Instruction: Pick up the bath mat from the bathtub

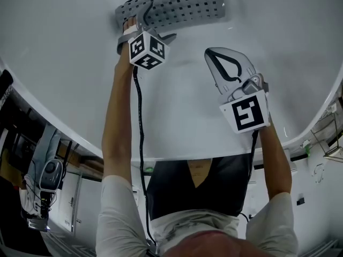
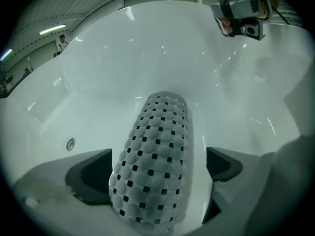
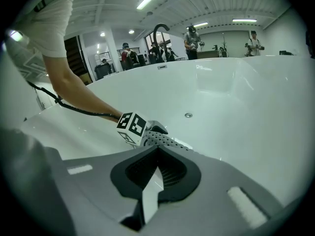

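Note:
The grey perforated bath mat (image 1: 177,4) lies rolled into a tube on the floor of the white bathtub (image 1: 80,90). My left gripper (image 1: 153,23) is at the roll's left end, pointing steeply down. In the left gripper view the roll (image 2: 152,146) lies lengthwise between the wide open jaws, with a gap showing at the right jaw. My right gripper (image 1: 211,55) hangs over bare tub floor to the right of the mat, its jaws shut on nothing. The right gripper view has the closed tips (image 3: 156,151) in front and the mat (image 3: 170,141) and the left gripper's marker cube (image 3: 132,127) beyond.
The tub walls (image 2: 147,48) rise all around, with a small round fitting (image 3: 188,115) on the far wall. A curved faucet (image 3: 160,31) stands on the rim, people behind it. Grey equipment (image 1: 48,175) stands outside the tub at lower left.

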